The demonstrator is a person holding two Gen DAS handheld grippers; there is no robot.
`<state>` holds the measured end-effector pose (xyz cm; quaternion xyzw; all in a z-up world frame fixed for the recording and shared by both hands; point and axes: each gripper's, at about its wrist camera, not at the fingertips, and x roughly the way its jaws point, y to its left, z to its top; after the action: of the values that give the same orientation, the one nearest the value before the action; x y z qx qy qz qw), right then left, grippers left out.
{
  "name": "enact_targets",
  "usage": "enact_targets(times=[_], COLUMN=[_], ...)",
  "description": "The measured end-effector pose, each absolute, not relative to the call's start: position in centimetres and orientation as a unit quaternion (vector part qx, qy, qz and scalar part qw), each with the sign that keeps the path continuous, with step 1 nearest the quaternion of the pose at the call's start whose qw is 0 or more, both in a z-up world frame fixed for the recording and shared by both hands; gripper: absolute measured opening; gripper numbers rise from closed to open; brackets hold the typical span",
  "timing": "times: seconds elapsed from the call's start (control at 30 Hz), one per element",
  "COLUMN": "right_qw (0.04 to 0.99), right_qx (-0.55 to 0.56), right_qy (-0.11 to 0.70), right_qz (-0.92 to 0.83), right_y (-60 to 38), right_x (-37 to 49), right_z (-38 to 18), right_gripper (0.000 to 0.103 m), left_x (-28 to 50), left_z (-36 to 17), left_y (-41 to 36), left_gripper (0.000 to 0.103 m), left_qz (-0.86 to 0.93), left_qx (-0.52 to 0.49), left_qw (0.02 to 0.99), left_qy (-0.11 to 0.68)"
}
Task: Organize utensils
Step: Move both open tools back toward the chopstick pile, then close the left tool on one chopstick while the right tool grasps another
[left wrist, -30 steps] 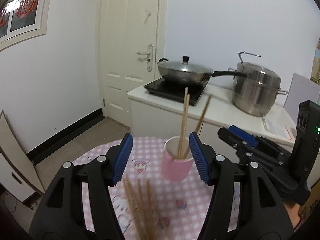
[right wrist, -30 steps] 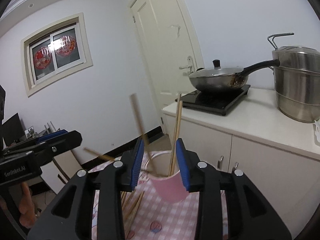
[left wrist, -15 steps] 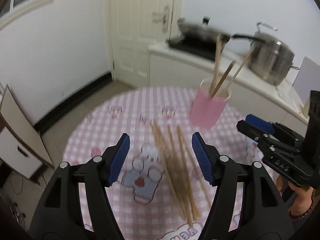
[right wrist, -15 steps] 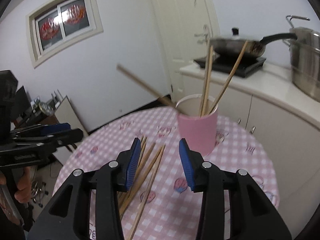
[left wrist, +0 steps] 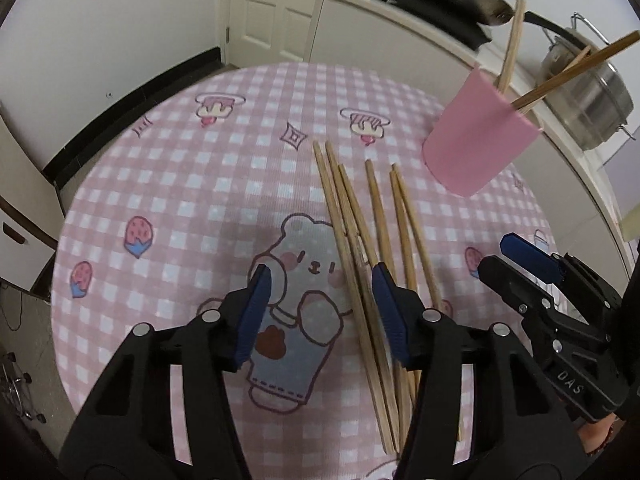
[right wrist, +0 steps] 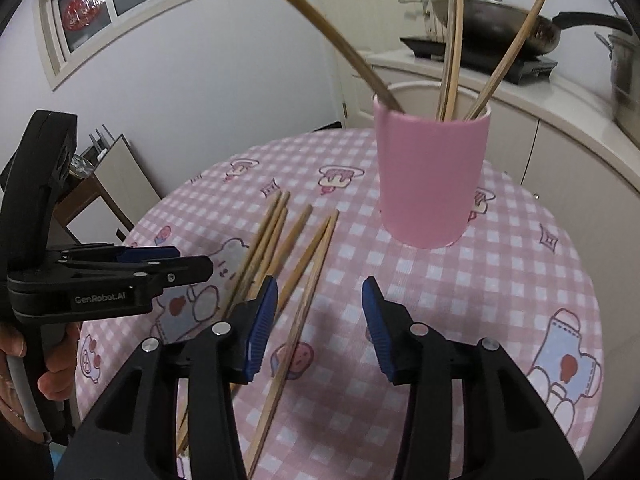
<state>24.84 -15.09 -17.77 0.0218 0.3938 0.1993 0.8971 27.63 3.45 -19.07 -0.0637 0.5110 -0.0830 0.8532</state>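
Note:
Several wooden chopsticks [left wrist: 352,236] lie loose in a fan on the pink checked tablecloth [left wrist: 168,184]. A pink cup [left wrist: 476,140] beyond them holds several more chopsticks [right wrist: 508,52] upright. My left gripper [left wrist: 320,304] hangs over the near end of the fan, jaws closing, pads touching nothing; two sticks show by its right pad. My right gripper [right wrist: 320,308] hovers over the fan's right side, jaws opening, one loose chopstick [right wrist: 304,300] lying below the gap. Each gripper shows in the other's view: the right gripper [left wrist: 532,268] and the left gripper [right wrist: 160,264].
The round table [right wrist: 560,280] stands beside a white counter [right wrist: 560,96] with a lidded wok [right wrist: 500,12] on a cooktop and a steel pot [left wrist: 592,92]. A white door [left wrist: 276,4] is behind. A person's hand [right wrist: 52,380] holds the left gripper's handle.
Both grippers have dropped and tipped down from the cup toward the loose chopsticks on the cloth. The right jaws have widened; the left jaws have narrowed a little.

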Motion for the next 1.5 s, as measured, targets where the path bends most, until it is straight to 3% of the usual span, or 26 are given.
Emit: enact_targets(times=[0.63,1.17,1.4,1.5], right_qw=[0.892,0.879,0.874,0.868], right_qx=[0.009,-0.081,-0.093,-0.106], right_qy=[0.411,0.442,0.449,0.458], right_qz=[0.191,0.162,0.162,0.161], right_y=[-15.1,-12.5,-11.7,-10.7], right_x=[26.4,27.1,27.7,28.3], right_z=[-19.2,-20.7,-21.0,-21.6], right_gripper=[0.047,0.049,0.049,0.049], left_x=[30.5,31.3,30.9,30.7], left_z=[-21.6,-21.7,-21.9,-21.8], left_y=[2.2,2.1,1.0,0.3], left_gripper=[0.048,0.048,0.037,0.027], left_qz=[-0.062,-0.056,-0.054,-0.06], left_qx=[-0.031,-0.015,0.029,0.045], left_qw=[0.845,0.846,0.85,0.85], left_qy=[0.53,0.531,0.523,0.521])
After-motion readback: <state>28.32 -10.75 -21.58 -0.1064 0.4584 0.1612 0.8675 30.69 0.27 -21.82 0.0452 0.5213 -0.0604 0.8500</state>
